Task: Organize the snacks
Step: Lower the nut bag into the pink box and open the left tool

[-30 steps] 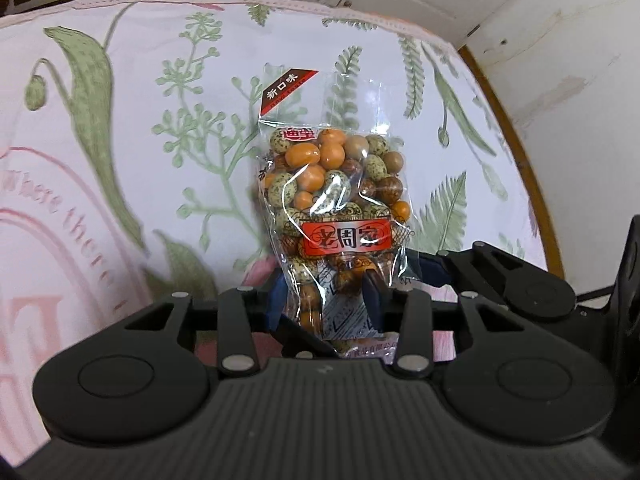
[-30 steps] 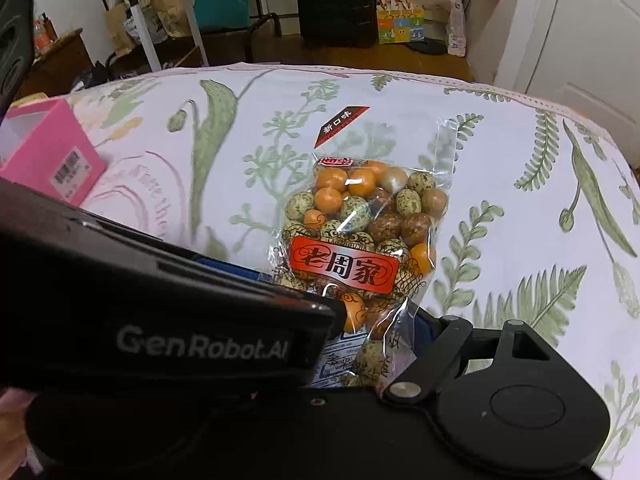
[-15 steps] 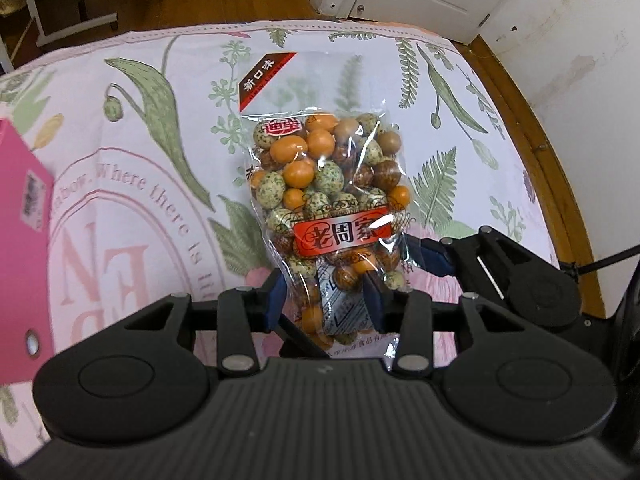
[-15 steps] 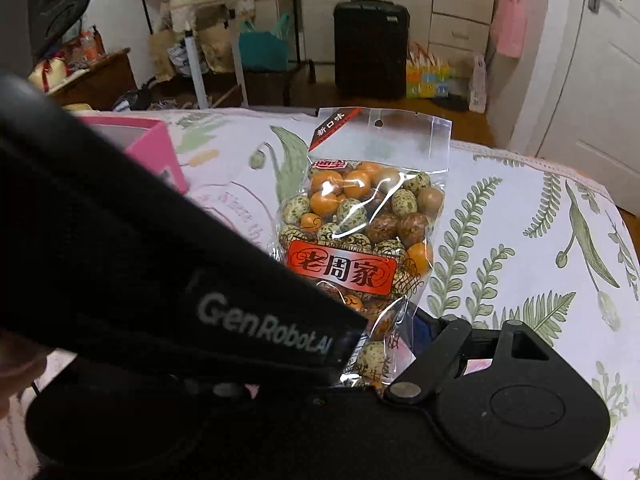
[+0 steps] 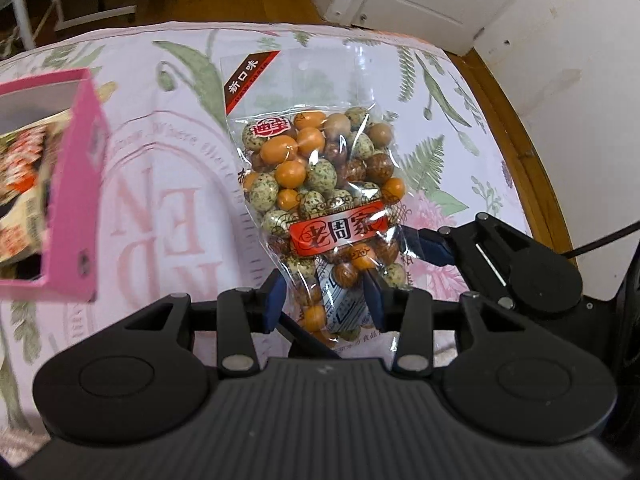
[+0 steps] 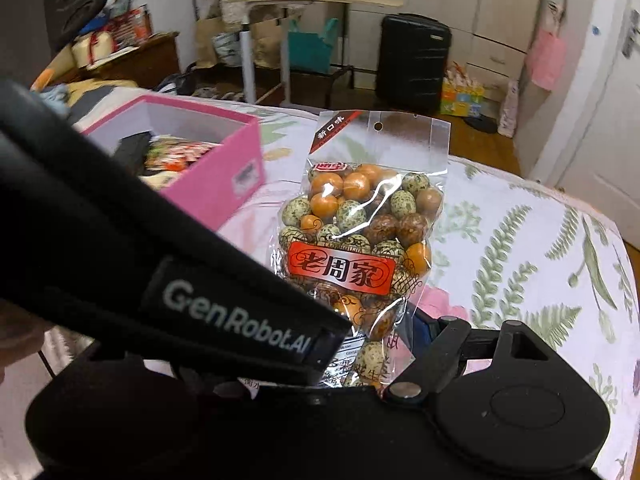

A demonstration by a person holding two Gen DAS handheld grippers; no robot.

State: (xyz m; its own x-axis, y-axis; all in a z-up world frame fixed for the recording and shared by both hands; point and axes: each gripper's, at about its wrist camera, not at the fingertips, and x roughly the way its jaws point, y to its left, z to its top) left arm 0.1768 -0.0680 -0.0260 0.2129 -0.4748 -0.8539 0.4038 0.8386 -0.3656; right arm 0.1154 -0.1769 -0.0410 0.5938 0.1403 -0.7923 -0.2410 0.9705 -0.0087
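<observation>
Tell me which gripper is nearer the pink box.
Left. The left gripper, shut on the bag of coated nuts, has the pink box just off to its left. The right gripper sits at the bag's far side, further from the box.

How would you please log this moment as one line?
left claw: shut on nut bag | right claw: open beside bag | pink box: open

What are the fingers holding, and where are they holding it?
The left gripper pinches the snack bag near its bottom end. The right gripper's one visible finger touches the bag's lower side.
</observation>
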